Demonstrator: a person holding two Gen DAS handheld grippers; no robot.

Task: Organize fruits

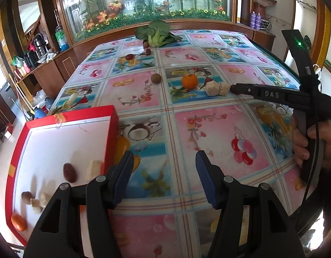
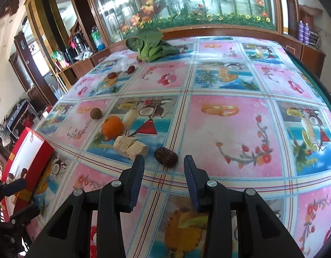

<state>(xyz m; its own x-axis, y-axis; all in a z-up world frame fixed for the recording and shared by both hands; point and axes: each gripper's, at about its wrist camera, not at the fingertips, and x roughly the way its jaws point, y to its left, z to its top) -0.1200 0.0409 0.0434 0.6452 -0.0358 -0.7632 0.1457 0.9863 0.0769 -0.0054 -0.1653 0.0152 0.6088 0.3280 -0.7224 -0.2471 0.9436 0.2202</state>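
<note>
The right gripper [image 2: 164,172] hangs over the table [image 2: 229,111] with its jaws apart and nothing between them; a dark date [image 2: 166,157] lies on the cloth just past its tips, untouched. The left gripper [image 1: 164,172] is likewise released and empty, poised just right of the red box [image 1: 110,129].

Taking the box as landmark: inside it lie a date [image 1: 69,172], pale chunks [image 1: 93,168], a brown round fruit [image 1: 26,197] and a small orange [image 1: 18,222]. Right of the box and farther back, an orange [image 2: 112,126] sits on the table with two pale chunks [image 2: 131,147] just in front of it and a brown round fruit [image 2: 95,113] behind it. Well beyond the box, near the far edge, lie two more dates [image 2: 120,73] and a leafy green [image 2: 149,46].
</note>
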